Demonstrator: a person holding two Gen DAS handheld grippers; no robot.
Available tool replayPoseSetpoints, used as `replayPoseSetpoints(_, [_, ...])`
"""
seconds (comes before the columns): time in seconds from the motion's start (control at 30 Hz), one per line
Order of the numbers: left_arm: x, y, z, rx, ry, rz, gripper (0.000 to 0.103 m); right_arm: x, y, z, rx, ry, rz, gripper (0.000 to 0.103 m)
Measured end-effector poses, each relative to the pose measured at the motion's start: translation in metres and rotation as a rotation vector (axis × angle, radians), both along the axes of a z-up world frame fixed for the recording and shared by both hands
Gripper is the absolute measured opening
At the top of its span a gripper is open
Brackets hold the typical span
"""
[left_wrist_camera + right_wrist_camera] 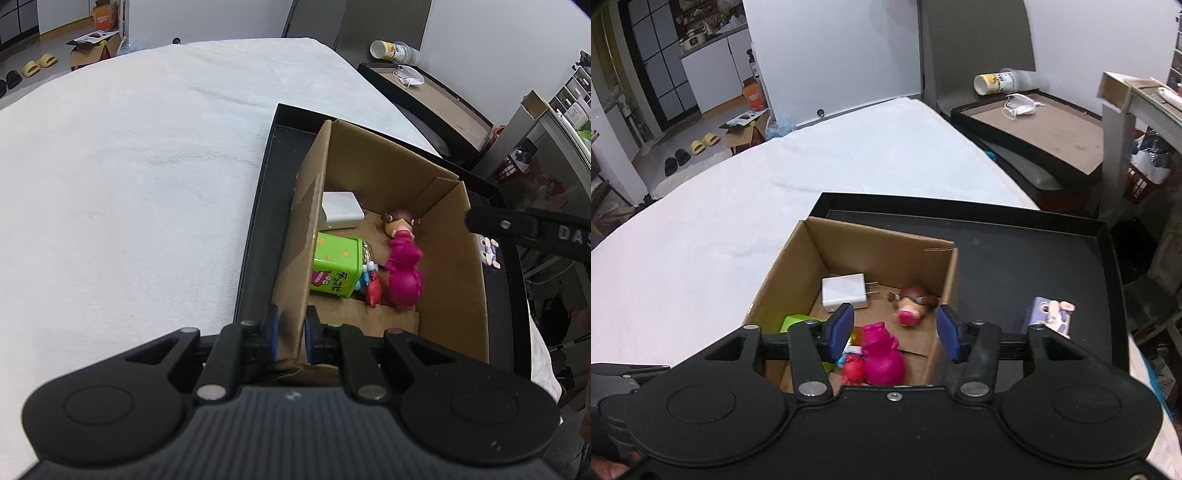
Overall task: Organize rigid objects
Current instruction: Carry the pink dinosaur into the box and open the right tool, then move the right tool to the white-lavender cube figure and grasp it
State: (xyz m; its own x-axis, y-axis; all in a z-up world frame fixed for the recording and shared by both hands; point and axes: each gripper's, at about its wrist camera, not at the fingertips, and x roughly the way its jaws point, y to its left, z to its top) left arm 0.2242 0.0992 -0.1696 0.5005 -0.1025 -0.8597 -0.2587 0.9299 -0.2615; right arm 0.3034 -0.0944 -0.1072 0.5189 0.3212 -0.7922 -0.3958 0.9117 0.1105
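Pinching the near left wall of the cardboard box (369, 177), the left gripper (291, 332) is closed on it. The box stands in the black tray's (1052, 258) left part on a white table (129, 184). Above it the right gripper (894, 328) gapes, holding nothing. Inside lie a pink doll (882, 354), a white charger (844, 291) and a green box (336, 266). 1 small figurine (1051, 314) sits on the tray's right side.

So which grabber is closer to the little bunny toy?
The right one. The right gripper hangs open over the cardboard box, with the bunny toy just beside it. The left gripper clamps the box's far wall.
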Motion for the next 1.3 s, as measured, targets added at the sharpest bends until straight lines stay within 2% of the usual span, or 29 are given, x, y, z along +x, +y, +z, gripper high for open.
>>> replayPoseSetpoints(0.4, [0.000,0.000,0.000,0.000,0.000,0.001,0.013,0.000,-0.049,-0.003,0.006,0.010,-0.097,0.053])
replayPoseSetpoints(0.77, [0.002,-0.005,0.001,0.019,0.006,0.006,0.012,-0.005,-0.093,-0.024,-0.009,0.042,-0.163,0.057])
replayPoseSetpoints(0.9, [0.002,-0.007,0.001,0.027,0.007,0.009,0.012,-0.004,-0.105,-0.028,-0.010,0.037,-0.176,0.064])
replayPoseSetpoints(1.3, [0.003,-0.011,0.001,0.051,0.018,0.014,0.012,0.006,-0.124,-0.058,0.047,0.023,-0.236,0.065])
